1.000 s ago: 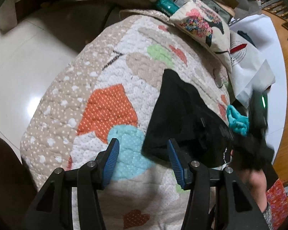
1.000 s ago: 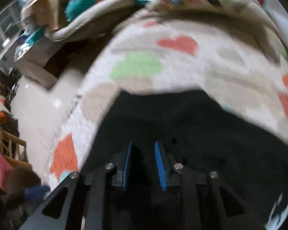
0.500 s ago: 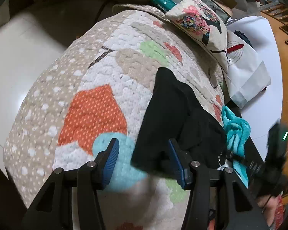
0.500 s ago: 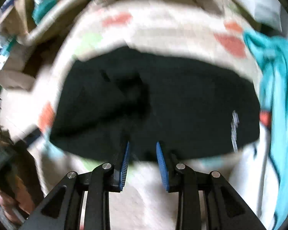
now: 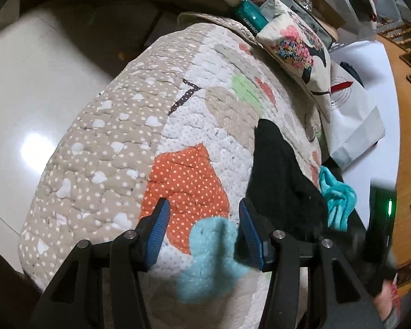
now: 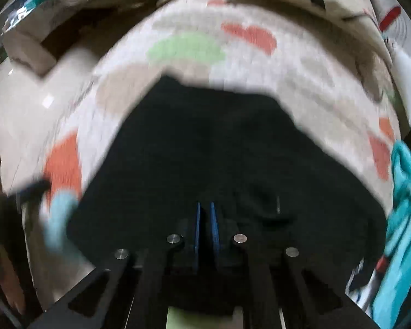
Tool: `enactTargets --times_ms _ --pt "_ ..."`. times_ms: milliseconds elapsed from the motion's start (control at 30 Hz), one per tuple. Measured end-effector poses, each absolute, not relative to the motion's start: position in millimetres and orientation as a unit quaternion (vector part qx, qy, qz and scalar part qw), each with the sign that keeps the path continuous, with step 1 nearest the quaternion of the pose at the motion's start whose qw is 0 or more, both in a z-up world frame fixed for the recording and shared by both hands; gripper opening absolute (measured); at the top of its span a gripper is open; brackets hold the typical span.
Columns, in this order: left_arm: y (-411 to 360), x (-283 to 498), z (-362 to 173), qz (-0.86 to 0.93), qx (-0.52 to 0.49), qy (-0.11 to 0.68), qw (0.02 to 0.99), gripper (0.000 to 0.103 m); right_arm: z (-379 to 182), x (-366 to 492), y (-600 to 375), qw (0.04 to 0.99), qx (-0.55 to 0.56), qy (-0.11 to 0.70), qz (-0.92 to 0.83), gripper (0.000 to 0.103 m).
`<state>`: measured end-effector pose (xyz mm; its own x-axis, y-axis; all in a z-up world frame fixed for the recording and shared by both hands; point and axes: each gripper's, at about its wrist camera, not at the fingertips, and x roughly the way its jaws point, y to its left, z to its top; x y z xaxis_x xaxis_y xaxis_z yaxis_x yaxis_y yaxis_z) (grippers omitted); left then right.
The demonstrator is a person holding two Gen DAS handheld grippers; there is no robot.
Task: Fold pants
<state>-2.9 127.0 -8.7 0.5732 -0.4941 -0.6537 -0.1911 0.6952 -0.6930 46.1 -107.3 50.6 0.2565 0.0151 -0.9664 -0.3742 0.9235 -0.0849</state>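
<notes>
The black pants (image 5: 276,175) lie bunched on a patchwork quilt (image 5: 139,148), to the right of my left gripper (image 5: 202,219). The left gripper is open and empty above the quilt's orange and light blue patches. In the right wrist view the pants (image 6: 205,148) fill the middle, spread over the quilt (image 6: 233,63). My right gripper (image 6: 204,213) has its blue pads nearly together at the near edge of the pants; the black cloth there hides whether fabric sits between them. The right gripper's body (image 5: 380,219) shows blurred at the right of the left wrist view.
A teal cloth (image 5: 337,194) lies right of the pants, also in the right wrist view (image 6: 405,192). A floral cushion (image 5: 301,52) and a white bag (image 5: 353,120) sit at the quilt's far right. Shiny pale floor (image 5: 27,104) lies left of the quilt.
My right gripper's pads have closed from a clear gap to nearly together and it has come back low over the pants. My left gripper has shifted left, off the pants' edge.
</notes>
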Motion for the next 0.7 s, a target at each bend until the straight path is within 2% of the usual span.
enactTargets --times_ms 267,433,500,533,567,600,633,700 --pt "126 -6 -6 -0.106 -0.393 0.452 0.794 0.052 34 -11 -155 0.745 -0.104 0.654 0.075 0.009" --pt "105 -1 9 -0.117 -0.375 0.452 0.801 0.052 82 -12 -164 0.789 -0.078 0.603 0.09 0.01" --pt "87 5 11 -0.127 -0.362 0.464 0.799 0.052 110 2 -152 0.814 -0.082 0.564 0.111 0.017" --pt "75 8 11 -0.135 -0.352 0.47 0.798 0.052 120 8 -146 0.823 -0.084 0.549 0.12 0.033" --pt "68 10 10 -0.138 -0.343 0.475 0.798 0.052 131 19 -135 0.833 -0.087 0.53 0.134 0.056" --pt "60 11 8 -0.14 -0.332 0.482 0.799 0.052 136 33 -121 0.839 -0.086 0.517 0.147 0.065" --pt "54 13 5 -0.142 -0.326 0.488 0.797 0.052 139 39 -109 0.841 -0.083 0.511 0.159 0.068" --pt "47 12 1 -0.147 -0.321 0.489 0.798 0.052 137 65 -80 0.833 -0.076 0.517 0.181 0.068"
